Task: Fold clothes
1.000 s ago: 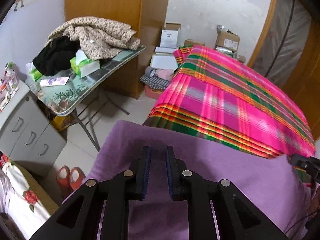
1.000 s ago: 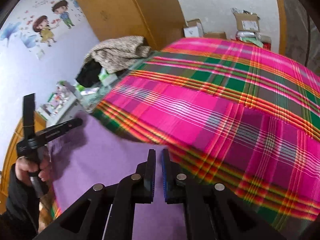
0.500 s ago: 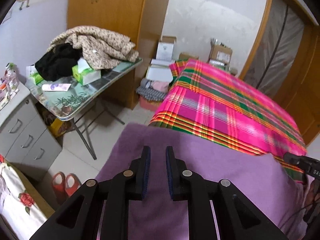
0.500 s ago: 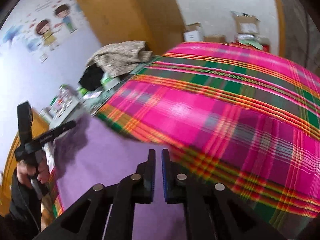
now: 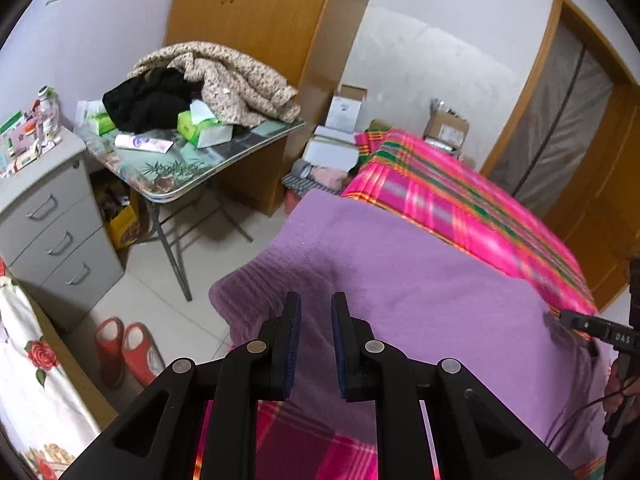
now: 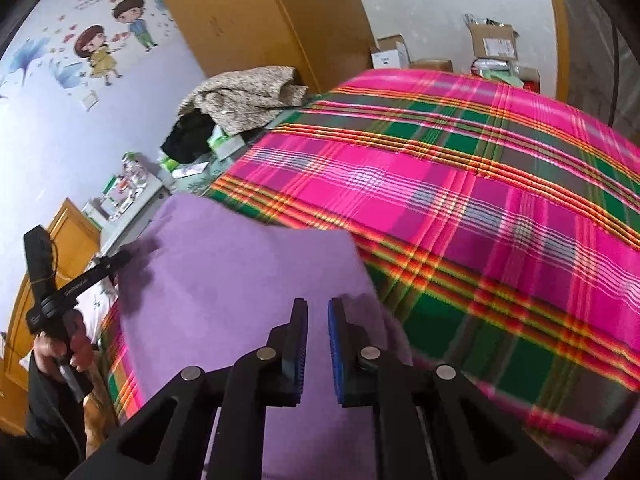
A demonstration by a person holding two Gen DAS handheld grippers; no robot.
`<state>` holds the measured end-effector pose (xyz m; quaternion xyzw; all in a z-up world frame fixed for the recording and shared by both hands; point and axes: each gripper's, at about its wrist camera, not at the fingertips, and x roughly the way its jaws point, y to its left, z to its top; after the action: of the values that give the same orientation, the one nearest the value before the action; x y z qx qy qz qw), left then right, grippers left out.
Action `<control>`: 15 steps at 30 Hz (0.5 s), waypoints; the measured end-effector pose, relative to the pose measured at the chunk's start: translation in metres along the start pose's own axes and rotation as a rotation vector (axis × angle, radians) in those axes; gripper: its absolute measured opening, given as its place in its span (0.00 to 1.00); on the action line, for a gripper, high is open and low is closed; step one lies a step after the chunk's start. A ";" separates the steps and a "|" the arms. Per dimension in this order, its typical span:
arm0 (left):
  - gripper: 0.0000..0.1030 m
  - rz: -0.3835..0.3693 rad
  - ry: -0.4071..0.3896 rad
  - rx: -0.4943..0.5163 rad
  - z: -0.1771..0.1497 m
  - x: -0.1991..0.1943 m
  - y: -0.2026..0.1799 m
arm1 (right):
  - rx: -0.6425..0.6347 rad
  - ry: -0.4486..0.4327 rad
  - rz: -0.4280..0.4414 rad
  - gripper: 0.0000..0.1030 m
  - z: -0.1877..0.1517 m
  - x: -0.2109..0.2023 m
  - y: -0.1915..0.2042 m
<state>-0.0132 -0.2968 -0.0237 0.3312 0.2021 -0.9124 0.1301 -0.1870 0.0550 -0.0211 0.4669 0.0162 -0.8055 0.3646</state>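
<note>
**Purple knit held up over the plaid bed**

Your left gripper (image 5: 313,344) has its two black fingers set a little apart, blue ribbed pads facing each other, with purple cloth (image 5: 400,280) filling the gap and passing under them; whether the pads actually bite the fabric, you cannot tell from this view. Your right gripper (image 6: 317,350) shows the same picture: jaws narrowly parted, the cloth (image 6: 240,280) lying in and below the slot, contact unclear.

The cloth is a soft, matte purple knit with a fuzzy nap. In the left wrist view its near left edge ends in a ribbed band, and the sheet stretches broad and fairly smooth between your two tools, its far edge hanging in front of the bed (image 5: 460,200). The bed cover is a smooth woven plaid in hot pink, green and orange stripes (image 6: 480,200), pulled flat.

To your left stands a folding table (image 5: 192,172) with a glossy printed top and thin metal legs, carrying a crumpled beige speckled blanket (image 5: 232,76), a black garment (image 5: 148,100) and a green tissue box (image 5: 200,128). Beside it sits a grey three-drawer cabinet (image 5: 56,232). Red slippers (image 5: 124,348) rest on the pale tiled floor.
</note>
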 end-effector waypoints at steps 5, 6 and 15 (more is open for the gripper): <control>0.15 -0.011 0.024 0.015 -0.008 0.003 -0.009 | -0.004 0.032 -0.004 0.11 -0.022 -0.005 0.001; 0.15 -0.018 0.024 0.020 -0.009 0.002 -0.013 | 0.010 0.034 -0.005 0.11 -0.026 -0.008 -0.002; 0.15 -0.083 0.030 0.062 -0.019 -0.007 -0.049 | 0.092 -0.061 0.003 0.11 -0.066 -0.068 -0.017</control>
<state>-0.0161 -0.2440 -0.0181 0.3403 0.1890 -0.9177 0.0788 -0.1279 0.1310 -0.0117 0.4583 -0.0328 -0.8187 0.3443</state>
